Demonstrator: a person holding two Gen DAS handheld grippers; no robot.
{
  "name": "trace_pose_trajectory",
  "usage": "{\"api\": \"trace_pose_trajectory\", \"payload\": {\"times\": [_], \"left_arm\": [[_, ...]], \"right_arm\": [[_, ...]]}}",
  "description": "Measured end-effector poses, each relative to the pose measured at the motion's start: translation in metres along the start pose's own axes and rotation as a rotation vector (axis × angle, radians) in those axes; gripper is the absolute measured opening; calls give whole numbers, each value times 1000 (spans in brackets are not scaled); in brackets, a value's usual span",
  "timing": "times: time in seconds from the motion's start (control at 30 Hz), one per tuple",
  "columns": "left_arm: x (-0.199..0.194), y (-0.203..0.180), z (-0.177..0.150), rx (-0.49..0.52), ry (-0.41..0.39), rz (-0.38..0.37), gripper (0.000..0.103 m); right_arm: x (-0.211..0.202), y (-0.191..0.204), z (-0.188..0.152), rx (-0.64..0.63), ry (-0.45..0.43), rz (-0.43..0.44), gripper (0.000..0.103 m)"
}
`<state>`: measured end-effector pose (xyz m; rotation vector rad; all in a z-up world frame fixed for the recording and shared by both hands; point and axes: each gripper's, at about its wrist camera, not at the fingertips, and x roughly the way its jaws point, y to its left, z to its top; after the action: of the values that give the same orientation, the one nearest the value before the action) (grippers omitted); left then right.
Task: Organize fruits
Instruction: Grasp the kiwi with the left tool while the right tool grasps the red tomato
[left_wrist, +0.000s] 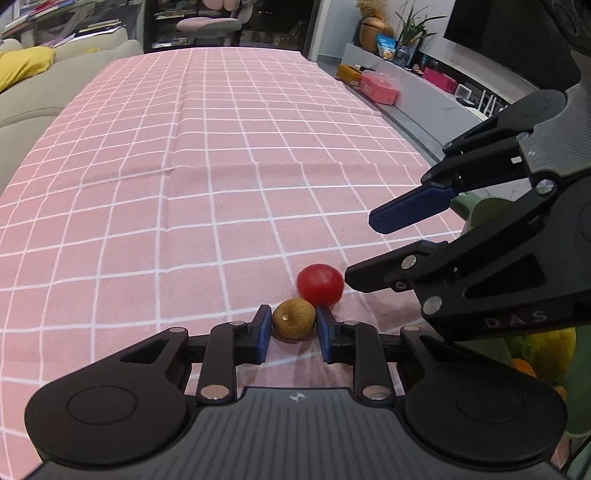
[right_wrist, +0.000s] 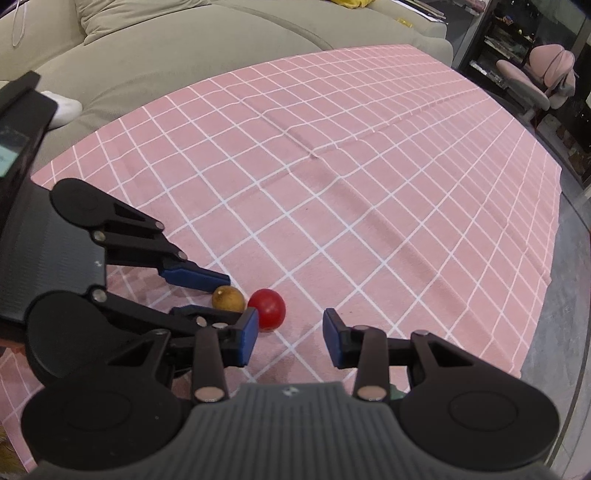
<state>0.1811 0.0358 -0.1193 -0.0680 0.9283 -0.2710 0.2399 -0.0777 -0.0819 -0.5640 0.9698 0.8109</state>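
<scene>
Two small fruits sit side by side on the pink cloth (left_wrist: 221, 184).

Our left gripper (left_wrist: 294, 328) squeezes the little brown fruit (left_wrist: 294, 318). The red fruit (right_wrist: 266, 308) touches it on the far side. Our right gripper (right_wrist: 290, 338) is open, and the red fruit sits just past its left pad, not between the pads.

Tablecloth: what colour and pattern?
Pink tablecloth with a thin white grid of squares. Shows best in the left wrist view.
</scene>
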Motion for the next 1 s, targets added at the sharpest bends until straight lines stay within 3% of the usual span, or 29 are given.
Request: {"api": "trace_pose_trajectory", "payload": {"times": [0.33,0.57,0.8,1.0], "left_arm": [[-27,28,-5,-83,8,61,29],[-31,29,-3,-103,1,46,29],[-38,28,-3,-119,-5,37,29],[-48,25,-2,-126,-18,38,29]], "right_arm": [[22,8,9,44,61,59,36],[36,12,15,78,98,53,35],[38,13,14,91,107,31,23],[27,17,17,96,85,20,23]]}}
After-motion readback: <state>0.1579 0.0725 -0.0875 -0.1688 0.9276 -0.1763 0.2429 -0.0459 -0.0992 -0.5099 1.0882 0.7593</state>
